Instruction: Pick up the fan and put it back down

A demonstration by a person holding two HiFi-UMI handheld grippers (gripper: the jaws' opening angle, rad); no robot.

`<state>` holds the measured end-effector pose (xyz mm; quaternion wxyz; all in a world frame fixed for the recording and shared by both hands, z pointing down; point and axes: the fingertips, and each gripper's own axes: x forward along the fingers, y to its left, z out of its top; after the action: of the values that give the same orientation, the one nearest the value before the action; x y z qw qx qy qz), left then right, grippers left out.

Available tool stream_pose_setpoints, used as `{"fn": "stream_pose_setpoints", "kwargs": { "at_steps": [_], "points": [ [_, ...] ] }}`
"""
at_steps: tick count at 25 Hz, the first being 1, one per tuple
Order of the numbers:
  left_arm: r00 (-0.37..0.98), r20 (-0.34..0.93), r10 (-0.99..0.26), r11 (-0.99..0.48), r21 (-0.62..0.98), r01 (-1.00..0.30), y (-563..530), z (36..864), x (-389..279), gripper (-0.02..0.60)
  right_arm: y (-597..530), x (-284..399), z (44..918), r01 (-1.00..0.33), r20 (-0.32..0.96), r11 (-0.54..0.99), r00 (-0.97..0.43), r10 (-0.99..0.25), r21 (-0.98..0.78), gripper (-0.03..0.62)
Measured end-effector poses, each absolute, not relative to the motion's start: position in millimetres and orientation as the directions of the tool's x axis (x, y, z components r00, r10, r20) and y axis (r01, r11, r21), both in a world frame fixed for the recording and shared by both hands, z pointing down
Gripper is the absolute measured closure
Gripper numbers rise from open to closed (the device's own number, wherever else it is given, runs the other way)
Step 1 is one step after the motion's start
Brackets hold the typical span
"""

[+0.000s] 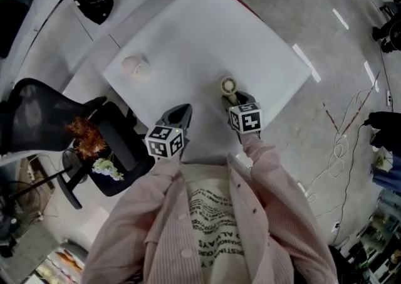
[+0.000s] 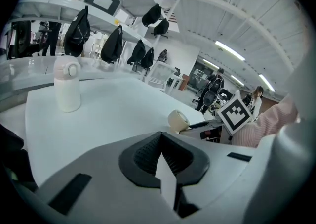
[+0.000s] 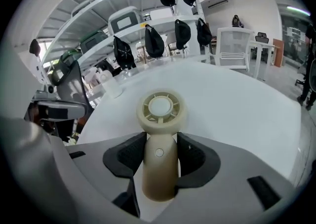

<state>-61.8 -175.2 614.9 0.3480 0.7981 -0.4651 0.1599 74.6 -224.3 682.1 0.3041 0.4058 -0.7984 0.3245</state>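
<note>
- Striped shirt (image 1: pixel 269 170) fills the foot of the head view, and just past it both marker cubes hang over the near corner of the white bench (image 1: pixel 188 26).
- Right gripper (image 3: pixel 160 151) has the goods. Its jaws are clamped on the cream handle of the fan (image 3: pixel 160 112), one dark pad pressing each side, with the round grille head standing clear above them.
- From the head view, the fan sits over the near-right part of the bench, its head pointing away from the person. No view settles whether its base touches the surface.
- Left gripper (image 2: pixel 162 155) sits alongside with nothing in it: jaws together, pads meeting in a point, only bench beyond.
- A white bottle (image 2: pixel 66 89) stands well apart on the left side of the bench, out of the way. A black office chair (image 1: pixel 37 113) sits off the bench's left edge.
- Reading of the play: the pick looks made, and the put-down is the step in hand.
- What the next move calls for — bring the fan down onto the bare bench in front and lay or stand it so it will not roll. Then part the right jaws wide enough to clear the handle and draw back along its line without nudging it.
- Left gripper seems to have no job here beyond keeping off.
</note>
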Motion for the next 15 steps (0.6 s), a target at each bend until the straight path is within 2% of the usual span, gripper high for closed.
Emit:
{"fn": "stream_pose_setpoints", "kwargs": {
  "at_steps": [15],
  "points": [
    [0.52,0.604,-0.604,-0.314,0.419,-0.852,-172.0,625.1,-59.8,0.58,-218.7,70.2,696.5,-0.835,0.813,0.525,-0.417,-0.406,-0.166,0.408]
  ]
}}
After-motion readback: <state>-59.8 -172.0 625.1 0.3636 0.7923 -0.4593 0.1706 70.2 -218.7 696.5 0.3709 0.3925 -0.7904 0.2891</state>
